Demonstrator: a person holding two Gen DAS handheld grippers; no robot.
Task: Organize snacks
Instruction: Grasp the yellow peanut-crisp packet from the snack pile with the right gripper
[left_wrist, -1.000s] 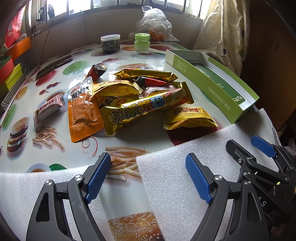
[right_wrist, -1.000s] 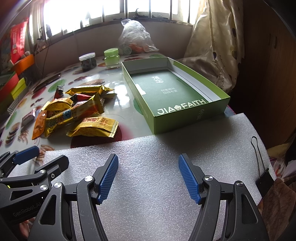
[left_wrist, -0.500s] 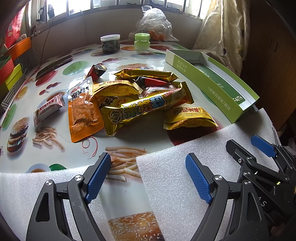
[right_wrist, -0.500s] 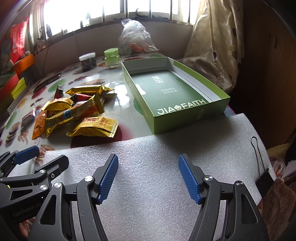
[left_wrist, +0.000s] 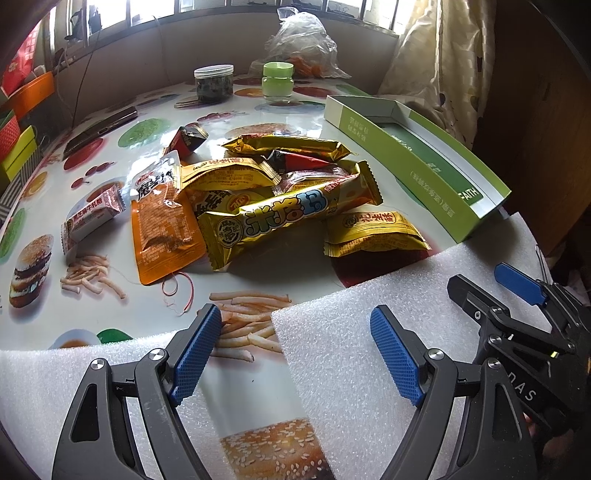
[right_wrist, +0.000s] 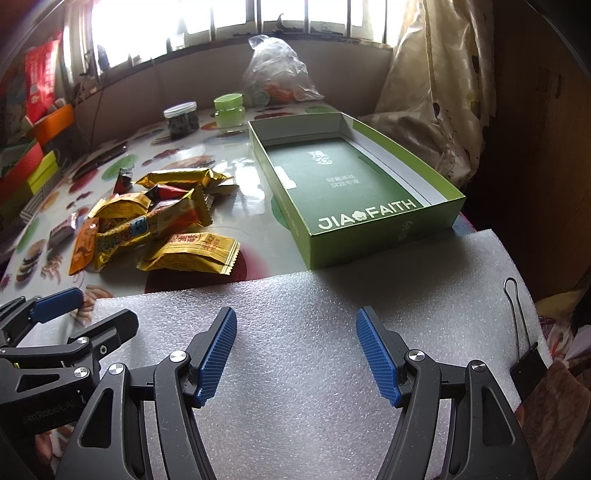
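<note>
Binder clip beside right claw only.

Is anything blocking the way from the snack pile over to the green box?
Nothing visible does. Bare tabletop lies between the snack pile and the open green box, which holds no snacks.

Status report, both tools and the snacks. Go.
Left tool open, holding nothing. Right tool open, holding nothing, over the foam sheet. Snack pile loose on the table; green box holds no snacks. Nothing in the way.
</note>
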